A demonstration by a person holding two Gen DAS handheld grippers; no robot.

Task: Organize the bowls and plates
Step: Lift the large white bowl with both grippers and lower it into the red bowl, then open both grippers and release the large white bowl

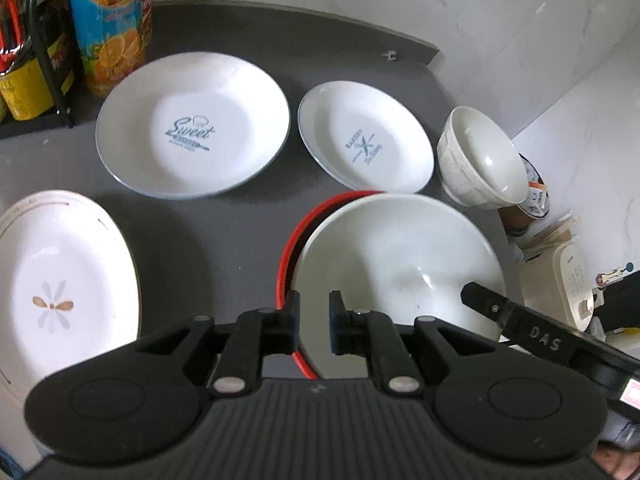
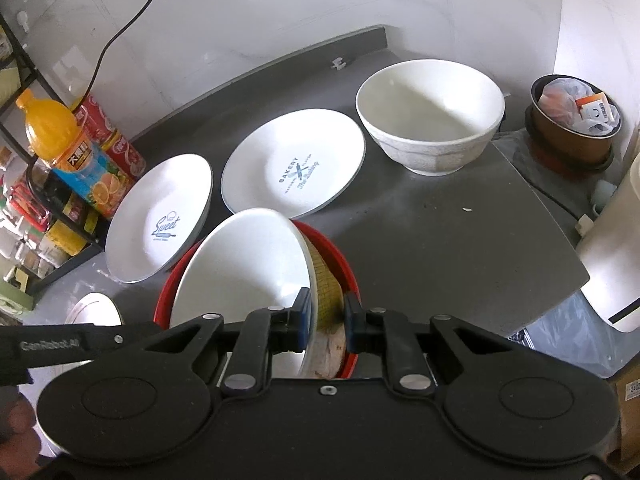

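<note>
Both grippers come in low over the near edge of a dark grey counter (image 2: 460,240), angled down at the same stack. The right gripper (image 2: 326,318) has its jaws closed to a narrow gap around the rim of a large white bowl (image 2: 248,268), one finger inside the wall and one outside; the bowl is tipped up on its right side, its mouth facing left, inside a red-rimmed dish (image 2: 344,264) with a yellowish woven-looking lining. The left gripper (image 1: 314,322) sits at that bowl's near-left rim with its fingers slightly apart; whether they pinch the rim cannot be told. Behind lie a plate printed "Sweet" (image 1: 192,124) and a smaller plate printed "BAKERY" (image 1: 366,142), flat and just beside each other, and a deep white bowl (image 2: 430,114) upright at the right. A flower-patterned plate (image 1: 60,280) rests at the left. A juice bottle (image 1: 108,28) bearing Chinese characters stands by a black wire rack (image 1: 48,44).
</note>
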